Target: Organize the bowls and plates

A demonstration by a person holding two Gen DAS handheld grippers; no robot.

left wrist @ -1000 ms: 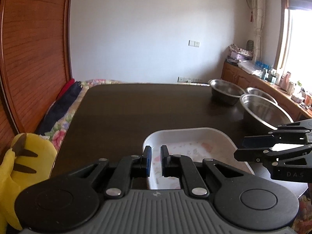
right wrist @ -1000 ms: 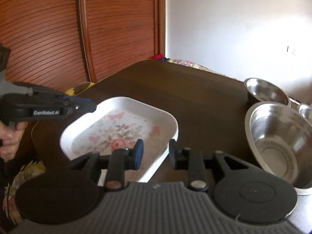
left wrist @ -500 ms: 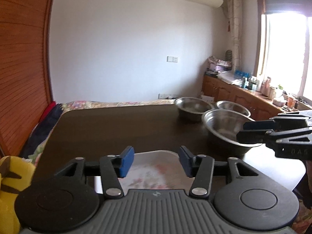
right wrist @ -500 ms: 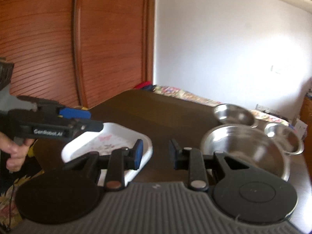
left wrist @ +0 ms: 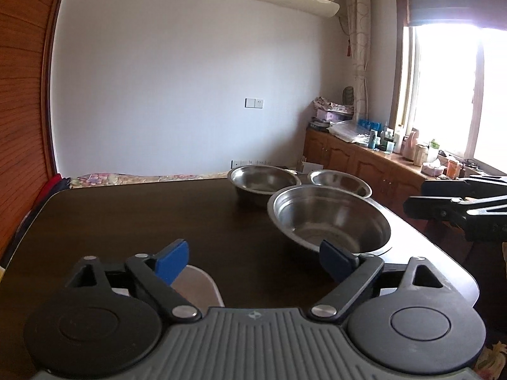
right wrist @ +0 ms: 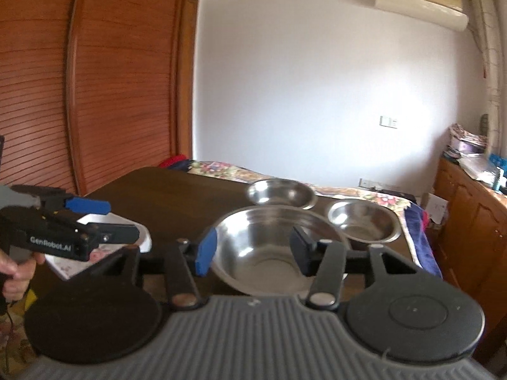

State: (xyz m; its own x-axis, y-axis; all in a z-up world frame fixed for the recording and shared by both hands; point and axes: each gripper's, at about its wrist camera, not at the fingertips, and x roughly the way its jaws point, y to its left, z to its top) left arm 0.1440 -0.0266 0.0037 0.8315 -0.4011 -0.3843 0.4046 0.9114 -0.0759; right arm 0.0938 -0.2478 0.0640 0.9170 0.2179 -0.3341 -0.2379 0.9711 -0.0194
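Note:
Three steel bowls stand on the dark table: a large one [left wrist: 329,218] [right wrist: 272,247] nearest, a medium one [left wrist: 263,179] [right wrist: 280,191] behind it, a small one [left wrist: 339,182] [right wrist: 364,220] to the right. A white floral tray [left wrist: 198,286] [right wrist: 104,240] lies at the near left, mostly hidden under my left gripper. My left gripper [left wrist: 256,259] is open wide and empty above the tray's corner. My right gripper [right wrist: 253,250] is open and empty, its fingers framing the large bowl from in front. Each gripper shows in the other's view, the left [right wrist: 73,234] and the right [left wrist: 456,205].
The dark table [left wrist: 142,215] has rounded corners and its right edge runs close to the bowls. A bed with floral cover [right wrist: 221,171] lies beyond the far edge. A wooden sideboard with clutter [left wrist: 380,155] stands at the right under a bright window.
Both grippers have opened wider and tilted up. The left one has swung right off the tray toward the bowls; the right one now faces the large bowl.

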